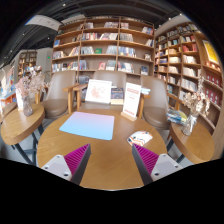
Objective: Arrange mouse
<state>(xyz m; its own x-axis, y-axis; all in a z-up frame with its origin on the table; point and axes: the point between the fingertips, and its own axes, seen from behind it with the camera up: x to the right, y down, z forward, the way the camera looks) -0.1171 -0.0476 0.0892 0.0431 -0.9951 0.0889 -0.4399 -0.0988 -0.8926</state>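
White mouse (141, 138) — two fingers (74, 160) apart

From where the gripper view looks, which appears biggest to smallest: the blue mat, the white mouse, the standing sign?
1. Blue mat, largest.
2. Standing sign, though it stands farther off.
3. White mouse, smallest, just beyond the open fingers.

The gripper (112, 160) hangs above the table (105, 160), its pink-padded fingers (72, 160) spread wide apart and holding nothing.

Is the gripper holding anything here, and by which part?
Nothing is held. The gripper is open, only bare round wooden table between its fingers; the white mouse lies ahead, untouched.
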